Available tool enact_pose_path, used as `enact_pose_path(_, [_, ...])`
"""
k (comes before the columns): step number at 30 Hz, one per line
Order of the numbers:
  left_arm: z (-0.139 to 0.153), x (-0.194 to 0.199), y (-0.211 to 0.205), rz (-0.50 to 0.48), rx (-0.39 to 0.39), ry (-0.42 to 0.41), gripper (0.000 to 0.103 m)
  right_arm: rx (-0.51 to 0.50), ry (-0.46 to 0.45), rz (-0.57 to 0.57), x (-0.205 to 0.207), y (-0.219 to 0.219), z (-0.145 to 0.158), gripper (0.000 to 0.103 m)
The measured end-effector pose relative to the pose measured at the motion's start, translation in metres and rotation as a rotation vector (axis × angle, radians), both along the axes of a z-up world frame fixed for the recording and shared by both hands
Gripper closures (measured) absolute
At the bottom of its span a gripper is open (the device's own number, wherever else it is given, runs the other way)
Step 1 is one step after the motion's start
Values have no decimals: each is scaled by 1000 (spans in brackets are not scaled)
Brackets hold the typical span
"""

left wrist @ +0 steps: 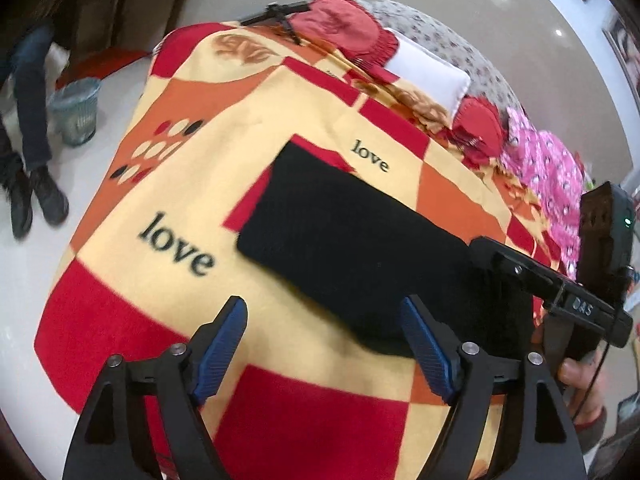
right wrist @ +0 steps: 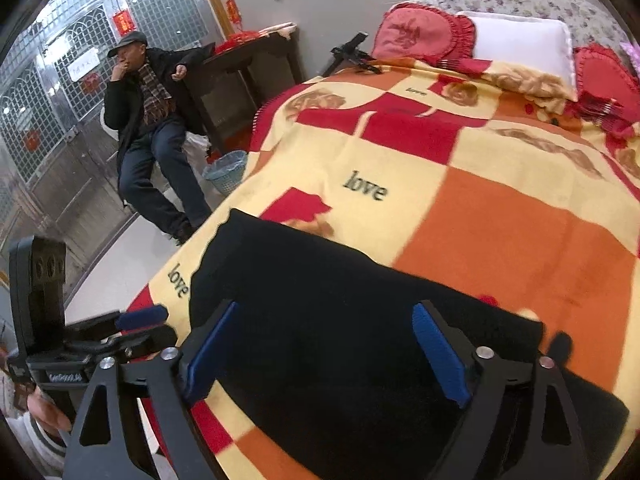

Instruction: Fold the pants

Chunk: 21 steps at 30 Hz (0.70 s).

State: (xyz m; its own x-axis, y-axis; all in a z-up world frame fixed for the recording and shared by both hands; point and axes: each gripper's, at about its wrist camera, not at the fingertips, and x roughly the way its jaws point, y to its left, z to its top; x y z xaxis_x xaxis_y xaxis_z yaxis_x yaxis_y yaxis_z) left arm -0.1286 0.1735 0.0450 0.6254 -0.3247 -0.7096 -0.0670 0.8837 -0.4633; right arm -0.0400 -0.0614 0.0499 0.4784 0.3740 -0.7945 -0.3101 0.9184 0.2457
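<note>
Both claws are hanging with blue pads spread apart, gripping nothing: the left claw (left wrist: 324, 344) over the blanket (left wrist: 168, 184) beside the pants (left wrist: 344, 240), the right claw (right wrist: 326, 344) over the pants (right wrist: 340, 320). Folded black pants are lying flat on the bed's blanket (right wrist: 500, 240).

"love" on blanket (left wrist: 192, 208)

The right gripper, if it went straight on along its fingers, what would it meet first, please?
Most likely the black pants: the right gripper stands open and empty, and the folded cloth fills the gap ahead, on the blanket. Depth is unclear.
</note>
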Motion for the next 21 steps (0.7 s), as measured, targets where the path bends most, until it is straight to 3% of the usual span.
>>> enact_pose_path(7, [-14, 11, 1, 3, -30, 27, 24, -17, 51, 77, 38, 39, -18, 11])
enact_pose_path(19, [-29, 34, -1, 25, -59, -17, 22, -30, 108, 209, 90, 98, -47, 11])
enact_pose_path(21, [-31, 37, 0, 25, -69, -28, 22, -14, 135, 223, 95, 103, -58, 15])
